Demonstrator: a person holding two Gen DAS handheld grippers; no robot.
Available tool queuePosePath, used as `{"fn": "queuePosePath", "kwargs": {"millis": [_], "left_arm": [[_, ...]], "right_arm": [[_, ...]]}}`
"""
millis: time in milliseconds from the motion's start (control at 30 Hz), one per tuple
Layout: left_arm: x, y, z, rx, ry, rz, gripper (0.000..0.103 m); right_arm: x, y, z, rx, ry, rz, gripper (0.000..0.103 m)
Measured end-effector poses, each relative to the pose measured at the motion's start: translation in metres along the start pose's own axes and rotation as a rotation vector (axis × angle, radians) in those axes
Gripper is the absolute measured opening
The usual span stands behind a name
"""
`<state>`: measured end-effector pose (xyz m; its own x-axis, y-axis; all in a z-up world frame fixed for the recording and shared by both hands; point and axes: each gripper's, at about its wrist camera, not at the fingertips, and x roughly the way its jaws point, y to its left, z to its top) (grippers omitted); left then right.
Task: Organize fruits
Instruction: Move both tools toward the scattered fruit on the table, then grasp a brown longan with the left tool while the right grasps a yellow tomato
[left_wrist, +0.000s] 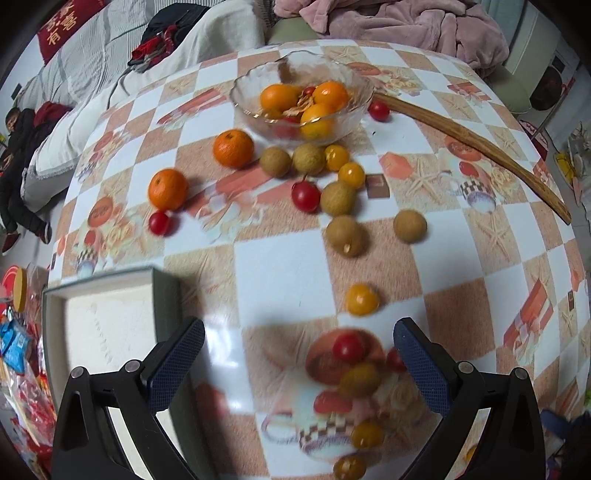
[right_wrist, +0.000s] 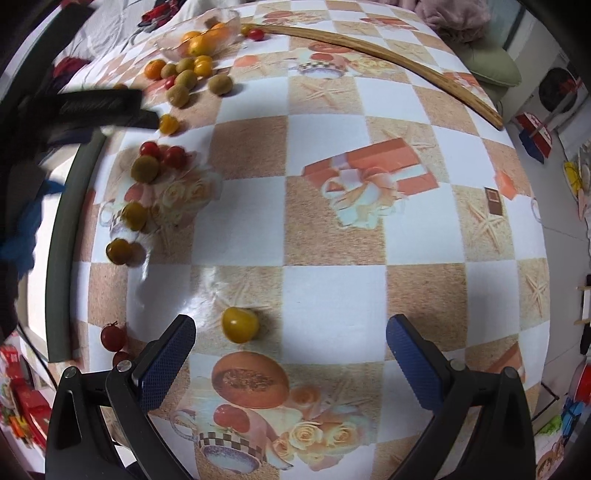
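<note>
A glass bowl (left_wrist: 258, 88) at the far side of the table holds several oranges and a red tomato. Two oranges (left_wrist: 233, 147), brown longans (left_wrist: 338, 197), red cherry tomatoes (left_wrist: 305, 195) and yellow cherry tomatoes (left_wrist: 362, 299) lie scattered on the checked tablecloth. My left gripper (left_wrist: 299, 354) is open and empty above a red tomato (left_wrist: 348, 347) and a yellow one (left_wrist: 360, 380). My right gripper (right_wrist: 291, 343) is open and empty, with a yellow tomato (right_wrist: 239, 324) just ahead of its left finger. The left gripper shows blurred in the right wrist view (right_wrist: 103, 107).
A shallow grey box with a white inside (left_wrist: 103, 325) sits at the table's near left corner. A long curved wooden stick (left_wrist: 476, 144) lies across the far right. Bedding and a pink blanket lie beyond the table. Packets clutter the floor at the left.
</note>
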<state>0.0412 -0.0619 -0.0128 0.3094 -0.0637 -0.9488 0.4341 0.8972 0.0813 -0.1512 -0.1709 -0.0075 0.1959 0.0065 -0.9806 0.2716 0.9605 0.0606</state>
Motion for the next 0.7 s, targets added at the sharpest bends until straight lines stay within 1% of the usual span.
{"fn": "queuePosePath", "kwargs": {"millis": [100,267,300,333,367,400,433,467,500,533,567,633,667,700], "left_arm": [[0.006,-0.002,0.01,-0.012,-0.015,-0.003,0.103],[0.019,-0.007,0.023,-0.023,-0.019,0.001,0.103],[0.022,-0.008,0.025,-0.025,-0.018,0.001,0.103],[0.024,-0.009,0.026,-0.028,-0.018,0.0,0.102],[0.026,-0.01,0.028,-0.032,-0.018,-0.003,0.099],[0.029,-0.011,0.03,-0.033,-0.012,-0.002,0.088],[0.032,-0.013,0.031,-0.033,0.003,-0.005,0.082],[0.036,-0.014,0.032,-0.039,0.019,-0.008,0.082],[0.036,-0.013,0.032,-0.053,0.005,-0.016,0.082],[0.037,-0.013,0.033,-0.056,0.01,-0.013,0.082],[0.037,-0.013,0.033,-0.059,0.006,-0.017,0.08],[0.037,-0.015,0.034,-0.063,0.004,-0.037,0.068],[0.036,-0.015,0.035,-0.068,0.005,-0.054,0.064],[0.035,-0.017,0.036,-0.068,0.001,-0.058,0.057]], "right_arm": [[0.004,0.011,-0.001,-0.032,-0.001,-0.004,0.103],[0.011,0.022,-0.001,-0.054,0.001,0.002,0.102],[0.012,0.024,0.0,-0.057,0.001,0.002,0.101],[0.013,0.025,0.0,-0.061,0.001,0.002,0.096],[0.014,0.027,0.001,-0.066,0.004,0.0,0.093],[0.017,0.027,0.0,-0.071,0.009,0.0,0.09],[0.019,0.028,-0.001,-0.074,0.016,-0.002,0.087],[0.02,0.03,-0.001,-0.079,0.013,-0.012,0.087],[0.019,0.032,-0.001,-0.087,0.008,-0.02,0.084],[0.021,0.035,-0.001,-0.093,0.006,-0.032,0.082],[0.021,0.037,-0.001,-0.099,0.006,-0.047,0.08],[0.021,0.042,-0.005,-0.102,0.0,-0.064,0.072],[0.02,0.042,-0.005,-0.103,-0.005,-0.065,0.069],[0.019,0.043,-0.005,-0.105,-0.01,-0.067,0.06]]}}
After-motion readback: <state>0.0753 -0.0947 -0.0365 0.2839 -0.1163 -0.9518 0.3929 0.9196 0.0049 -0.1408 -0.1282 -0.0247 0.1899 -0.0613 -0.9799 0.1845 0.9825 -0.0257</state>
